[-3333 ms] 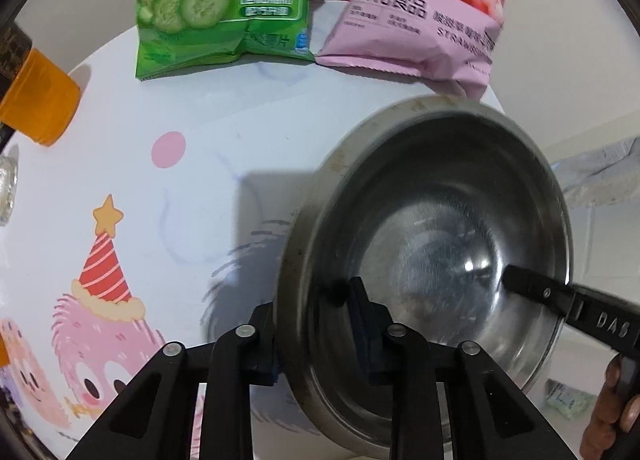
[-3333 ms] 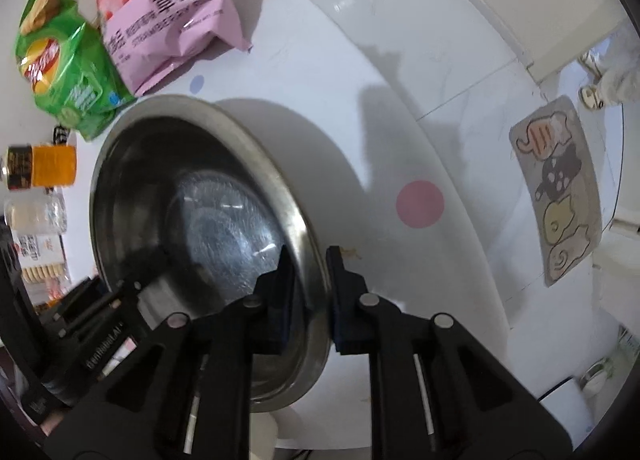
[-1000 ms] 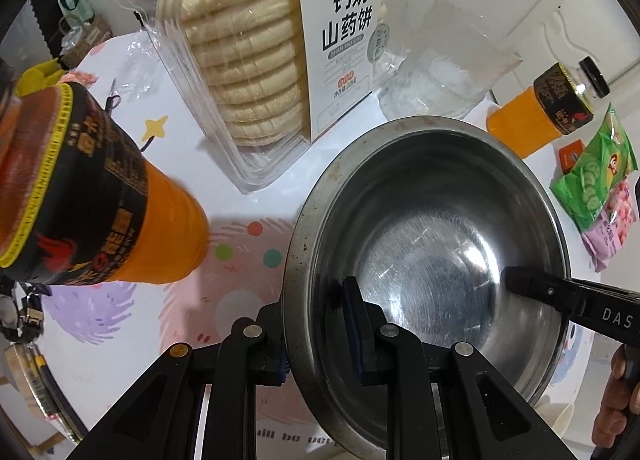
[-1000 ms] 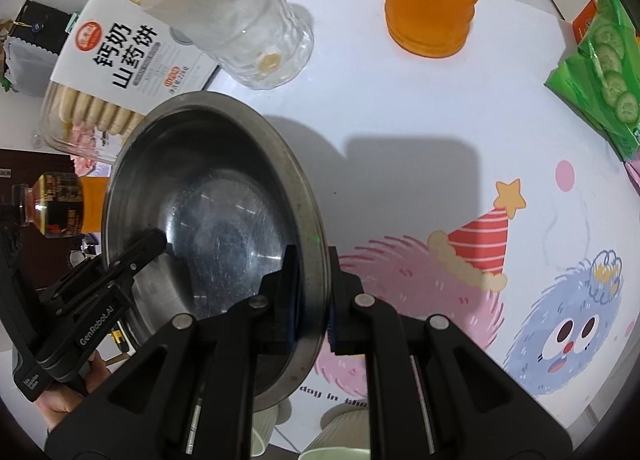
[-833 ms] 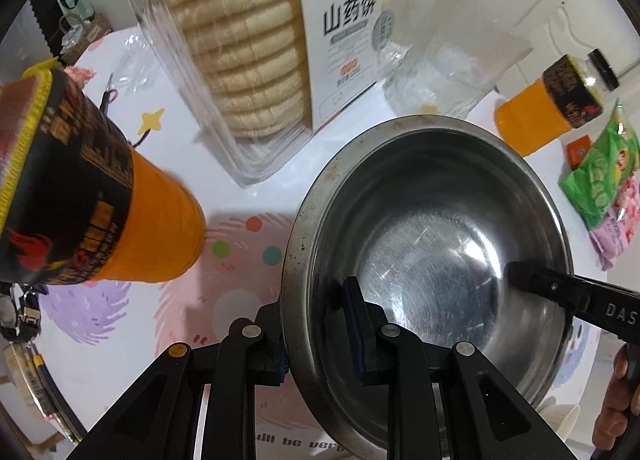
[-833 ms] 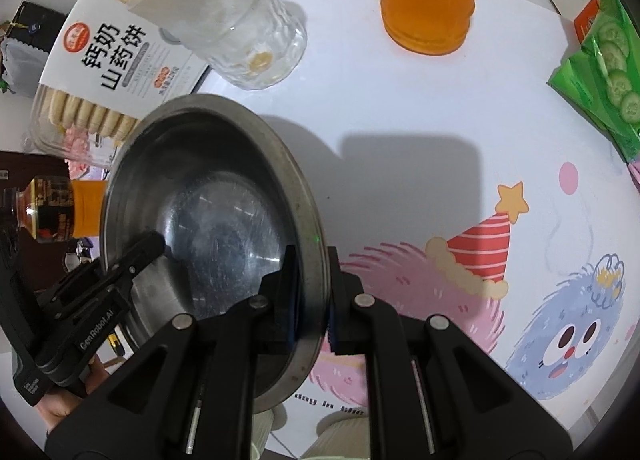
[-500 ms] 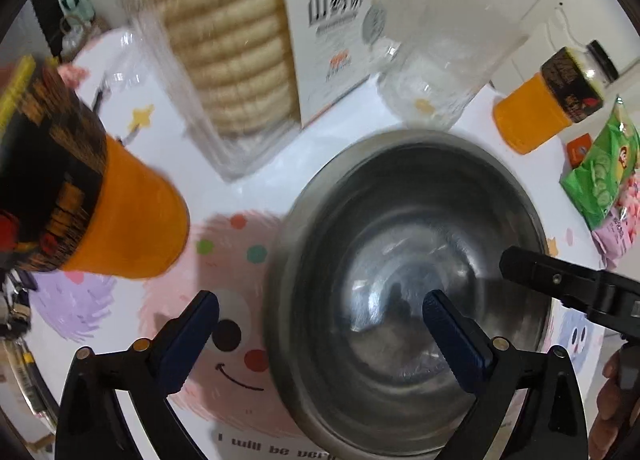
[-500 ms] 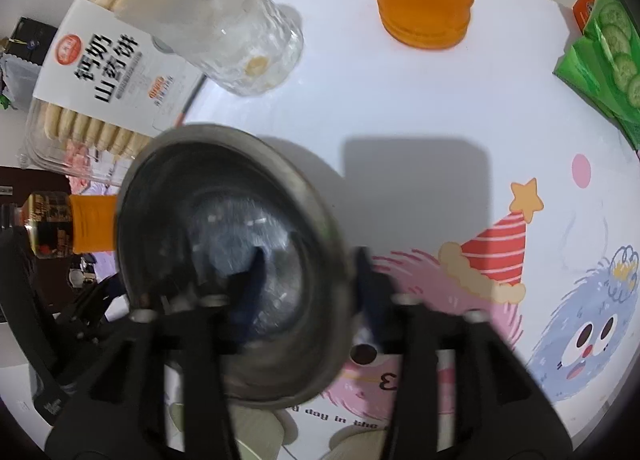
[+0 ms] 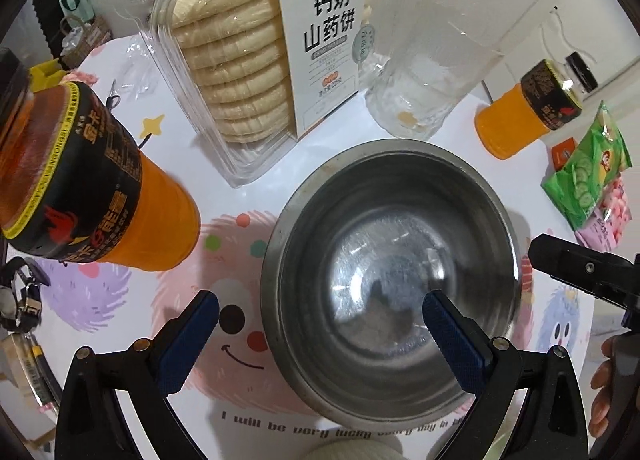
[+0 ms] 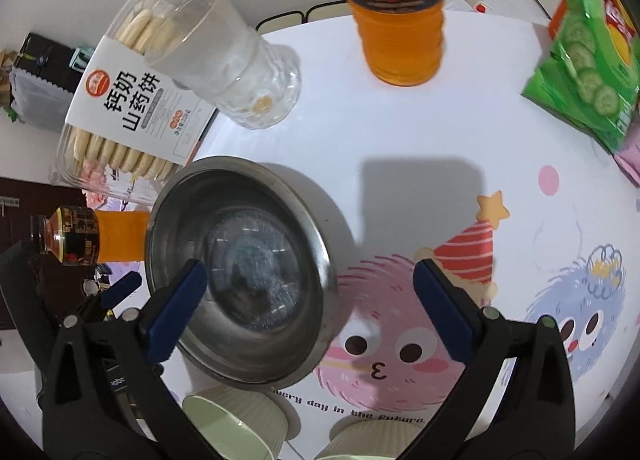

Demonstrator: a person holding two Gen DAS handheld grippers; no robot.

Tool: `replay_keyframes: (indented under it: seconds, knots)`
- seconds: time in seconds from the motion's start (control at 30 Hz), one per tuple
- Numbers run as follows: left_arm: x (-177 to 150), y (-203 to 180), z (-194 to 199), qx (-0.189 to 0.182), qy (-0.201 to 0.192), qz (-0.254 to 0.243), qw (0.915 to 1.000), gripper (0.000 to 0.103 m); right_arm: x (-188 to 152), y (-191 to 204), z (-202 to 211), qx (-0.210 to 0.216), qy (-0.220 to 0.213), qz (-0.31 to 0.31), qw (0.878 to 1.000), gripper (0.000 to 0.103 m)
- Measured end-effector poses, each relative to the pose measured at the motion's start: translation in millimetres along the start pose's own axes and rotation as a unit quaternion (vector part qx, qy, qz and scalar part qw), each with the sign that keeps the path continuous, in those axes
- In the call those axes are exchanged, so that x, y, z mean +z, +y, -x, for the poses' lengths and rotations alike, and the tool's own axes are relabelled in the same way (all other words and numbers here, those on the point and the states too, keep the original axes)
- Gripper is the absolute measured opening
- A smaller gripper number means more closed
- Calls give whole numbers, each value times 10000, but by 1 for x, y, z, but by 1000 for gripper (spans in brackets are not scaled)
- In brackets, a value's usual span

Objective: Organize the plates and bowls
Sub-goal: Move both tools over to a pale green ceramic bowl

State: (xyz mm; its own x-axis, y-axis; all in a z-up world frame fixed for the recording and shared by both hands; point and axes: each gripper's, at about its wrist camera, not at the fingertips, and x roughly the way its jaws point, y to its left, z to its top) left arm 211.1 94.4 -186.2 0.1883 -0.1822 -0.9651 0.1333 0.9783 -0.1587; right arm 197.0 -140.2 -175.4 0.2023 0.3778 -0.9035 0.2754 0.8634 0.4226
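Now the cartoon-printed table carries my steel bowl, upright near its front edge beside the biscuit box (glass just behind). Both my left gripper and right gripper gape wide, gripping nothing.

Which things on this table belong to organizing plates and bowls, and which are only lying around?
Belong to the job:
steel bowl
green ribbed bowl
second ribbed bowl
left hand-held gripper, open
right hand-held gripper, open

Just lying about:
biscuit pack
glass cup
two orange drink bottles
cucumber chips bag
pink snack bag
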Motion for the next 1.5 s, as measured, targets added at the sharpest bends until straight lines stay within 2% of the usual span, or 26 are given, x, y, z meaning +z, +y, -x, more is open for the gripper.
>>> replay_keyframes:
  seconds: [0.33,0.57,0.7,0.83,1.0,1.3,1.5]
  knots:
    - [-33,3,37,-119,-45,-160,9998,103,-34,3,23,139,129,145,9997,103]
    - [-93,20,59,-281,30,-148,9995,103,-81,17,38,187,296,754,9965,103]
    - [-131,30,54,-274,311,-188,9990,103,-116,25,26,74,574,1226,9908,103]
    - [-159,29,47,-486,469,-241,9974,103,-134,24,10,252,785,1154,9899,103]
    - [-172,24,37,-450,585,-318,9968,103,-145,29,-3,320,873,1200,9884,103]
    - [-171,29,33,-398,591,-218,9972,103,-144,45,-9,378,890,1416,9852,103]
    - [-170,34,29,-408,631,-45,9972,103,-141,51,-21,683,1113,1484,9803,101]
